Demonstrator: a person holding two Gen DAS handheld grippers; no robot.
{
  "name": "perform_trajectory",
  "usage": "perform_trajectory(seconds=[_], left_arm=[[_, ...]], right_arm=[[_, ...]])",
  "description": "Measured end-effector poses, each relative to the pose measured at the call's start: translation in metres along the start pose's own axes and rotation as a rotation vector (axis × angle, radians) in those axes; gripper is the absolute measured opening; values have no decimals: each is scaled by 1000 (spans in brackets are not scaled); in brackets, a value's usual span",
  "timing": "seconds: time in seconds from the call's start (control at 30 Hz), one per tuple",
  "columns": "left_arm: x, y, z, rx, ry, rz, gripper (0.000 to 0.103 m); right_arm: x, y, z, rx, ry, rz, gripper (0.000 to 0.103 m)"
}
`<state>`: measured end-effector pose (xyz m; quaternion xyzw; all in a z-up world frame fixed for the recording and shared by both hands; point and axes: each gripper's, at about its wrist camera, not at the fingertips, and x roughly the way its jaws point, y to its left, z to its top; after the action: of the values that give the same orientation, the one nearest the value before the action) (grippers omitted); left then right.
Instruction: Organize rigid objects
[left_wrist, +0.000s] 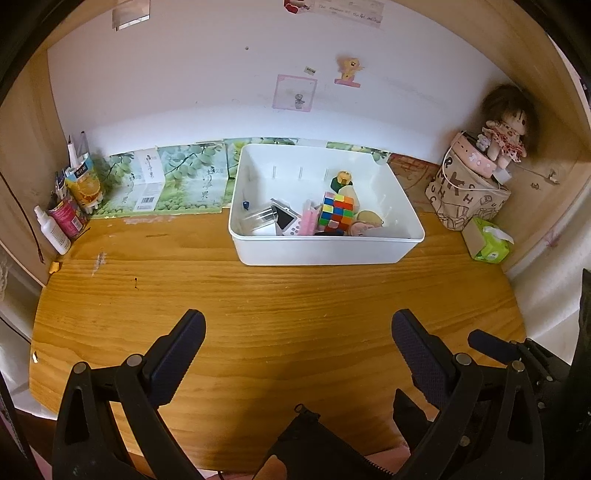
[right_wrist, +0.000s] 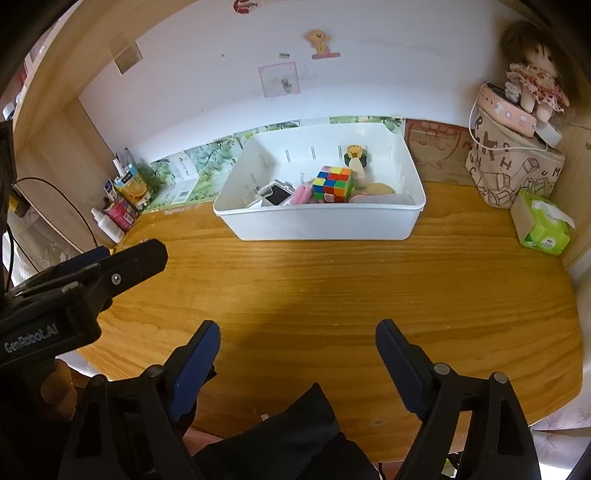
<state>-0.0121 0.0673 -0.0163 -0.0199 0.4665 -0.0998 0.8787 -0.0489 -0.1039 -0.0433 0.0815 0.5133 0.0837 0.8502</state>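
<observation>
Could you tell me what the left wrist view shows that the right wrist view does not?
Only the left wrist view shows the small yellow scrap at the table's left edge and the open left gripper head-on, fingers empty.

Only the right wrist view shows the black cable at the left wall, the left gripper's body from the side, and the open right gripper head-on.

Both share the white bin holding the colour cube, the green tissue pack, the doll on the printed bag, and the wooden table.
</observation>
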Motion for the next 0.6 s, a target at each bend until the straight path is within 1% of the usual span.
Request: perform_trajectory(seconds=[0.1, 0.2, 0.6], left_arm=[[1, -3, 1, 2, -2, 12, 101], [3, -4, 2, 3, -1, 15, 101], [9, -9, 3, 23, 13, 23, 101]], right_arm=[[3, -3, 1, 6, 17, -17, 88], [4, -6, 1, 9, 21, -36, 103], [9, -12, 2, 19, 40, -24, 103]])
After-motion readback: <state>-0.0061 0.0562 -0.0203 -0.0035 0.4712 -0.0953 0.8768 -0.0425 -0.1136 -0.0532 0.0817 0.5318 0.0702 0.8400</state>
